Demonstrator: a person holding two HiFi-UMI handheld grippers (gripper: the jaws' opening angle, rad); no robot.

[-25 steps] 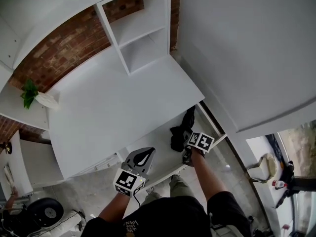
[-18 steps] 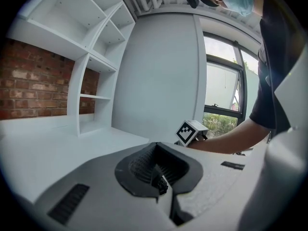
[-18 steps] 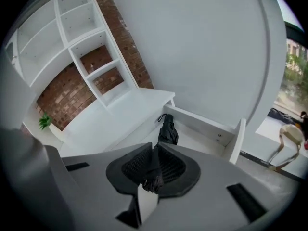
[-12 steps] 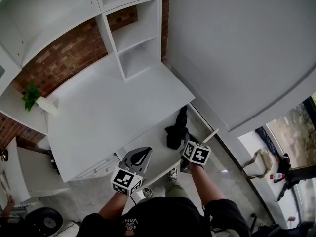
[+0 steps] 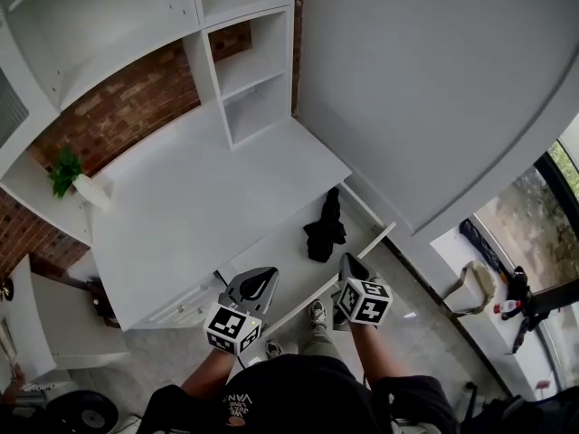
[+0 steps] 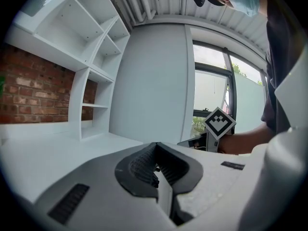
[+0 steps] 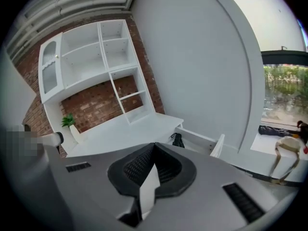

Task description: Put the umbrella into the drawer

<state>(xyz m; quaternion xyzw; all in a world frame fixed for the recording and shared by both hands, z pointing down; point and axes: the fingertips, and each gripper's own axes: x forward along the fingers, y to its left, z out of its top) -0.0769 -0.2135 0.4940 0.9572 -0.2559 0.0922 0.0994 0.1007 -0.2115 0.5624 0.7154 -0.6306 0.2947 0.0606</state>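
**A:** Head view first. Where is the umbrella?

**B:** The black folded umbrella (image 5: 324, 231) lies inside the open drawer (image 5: 271, 265), toward the drawer's back. Nothing touches it. The left gripper (image 5: 261, 278) hangs by the left end of the drawer's front and the right gripper (image 5: 350, 268) by the right end. Both are well clear of the umbrella.

**A:** And the left gripper view?

**B:** Its jaws are pressed together with nothing between them. The drawer itself is out of sight there.

**A:** The right gripper view?

**B:** Its jaws are closed too, and empty. Beyond them the umbrella sits low in the drawer, below the rim.

**A:** So the umbrella is placed. Is closing the drawer what remains?

**B:** I'd judge so. Keep the jaws closed and set the tips flat against the drawer's front. Push straight along the runners with both ends moving evenly, so the drawer doesn't skew. Go gently, and watch that no strap or fabric rides over the drawer's rim.
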